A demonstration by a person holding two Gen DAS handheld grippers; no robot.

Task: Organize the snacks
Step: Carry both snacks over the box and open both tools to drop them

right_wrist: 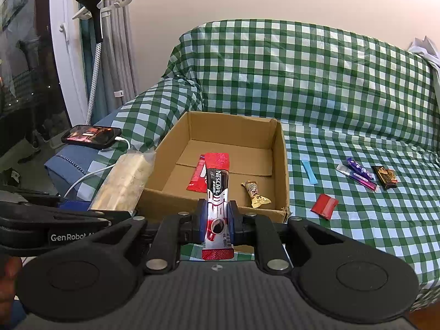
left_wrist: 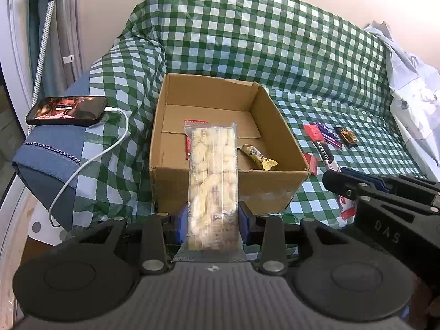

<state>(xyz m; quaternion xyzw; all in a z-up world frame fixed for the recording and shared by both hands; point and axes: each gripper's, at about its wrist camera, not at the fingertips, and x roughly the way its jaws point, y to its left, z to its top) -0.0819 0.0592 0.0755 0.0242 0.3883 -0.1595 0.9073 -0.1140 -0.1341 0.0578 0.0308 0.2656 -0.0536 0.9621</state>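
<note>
Two hand-held claws hang at the near edge of a cardboard box (right_wrist: 277, 148) set on a sofa (left_wrist: 275, 41) draped in green-checked cloth.

The left claw (left_wrist: 212, 220) is part-way closed on a clear bag of pale puffed snacks (left_wrist: 212, 176), its blue pads (left_wrist: 180, 225) pressing both sides of the bag's lower end. The bag stands out ahead of the claw, its top reaching over the box's near wall.

The right claw (right_wrist: 217, 220) is clamped tight on a red-and-white Nescafe stick (right_wrist: 217, 192), which points forward from the jaws over the box's near wall. From this claw's view, the left claw and its bag lie just to the left.

Inside the box, ahead of both claws, lie a red packet (right_wrist: 196, 177) and a small beige wrapped candy (right_wrist: 255, 194), the candy to the right of the stick.

On the cloth to the right of the box, well ahead of the right claw, sit a red sachet (right_wrist: 324, 205), a light-blue stick (right_wrist: 309, 171), a purple bar (right_wrist: 360, 173) lying touching a second purple wrapper, and a dark brown packet (right_wrist: 385, 176) just beyond them.

Left of the box, on the sofa's blue arm (left_wrist: 46, 154), a phone (left_wrist: 67, 110) with a lit screen lies plugged into a white cable (left_wrist: 110, 148).
</note>
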